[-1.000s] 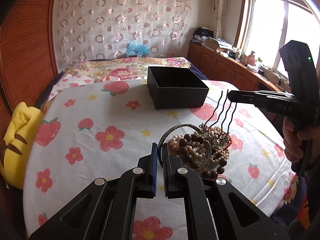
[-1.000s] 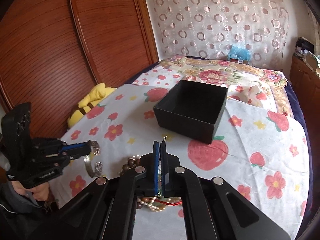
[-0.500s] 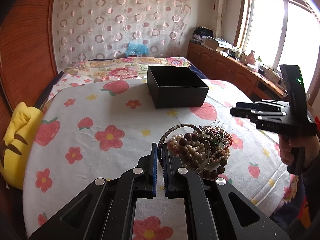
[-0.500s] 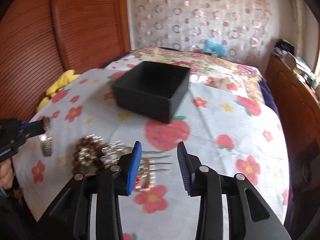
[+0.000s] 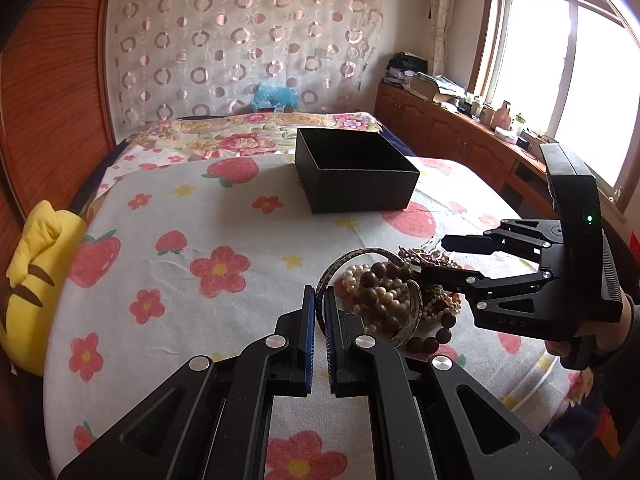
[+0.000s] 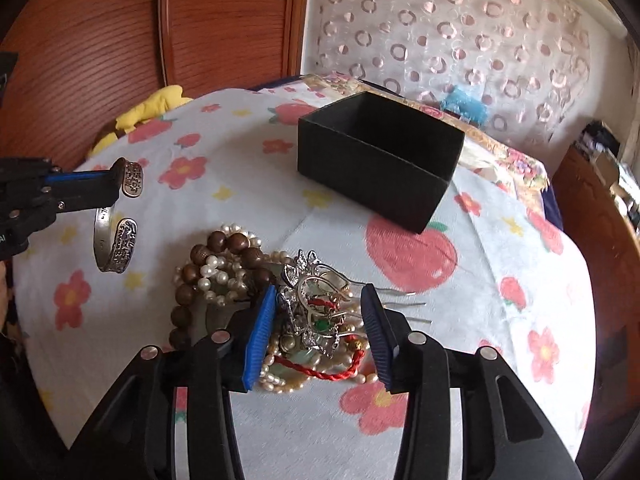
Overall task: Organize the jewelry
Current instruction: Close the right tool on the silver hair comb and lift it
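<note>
Item 1: your left gripper [image 5: 319, 312], lower centre of the left wrist view, is clenched on a silver cuff bangle [image 6: 116, 236]. In the right wrist view the bangle hangs at mid left, clear of the cloth, just beside the jewelry.

Item 2: your right gripper [image 6: 320, 312] has just been opening. Its jaws stand apart, lowered over the heap with a silver hair comb [image 6: 320, 292] between them; the pads do not press on it. The comb's prongs point to the right of the frame.

Item 3: the jewelry heap [image 6: 248, 276], lower centre of the right wrist view: brown wooden beads [image 6: 218, 242], pearl strands [image 6: 216, 272], a red cord [image 6: 320, 372], a green stone among the silver pieces.

Item 4: a black open box [image 6: 376, 168], upper centre, well apart from the heap. A bare strip of cloth lies between them.

Item 5: open room. Cloth is free to the left of the box and to the lower right of the heap. The surface edge curves down near the left and right of the frame.

Item 6: surface. A white cloth [image 5: 168, 272] printed with flowers and strawberries, spread on a bed. A yellow cushion [image 5: 32, 288] sits at its left edge in the left wrist view.

Item 7: room. Wooden panelling at upper left, a circle-patterned curtain [image 5: 240, 48] at the back, a window [image 5: 568, 72] and low cabinets at upper right.
</note>
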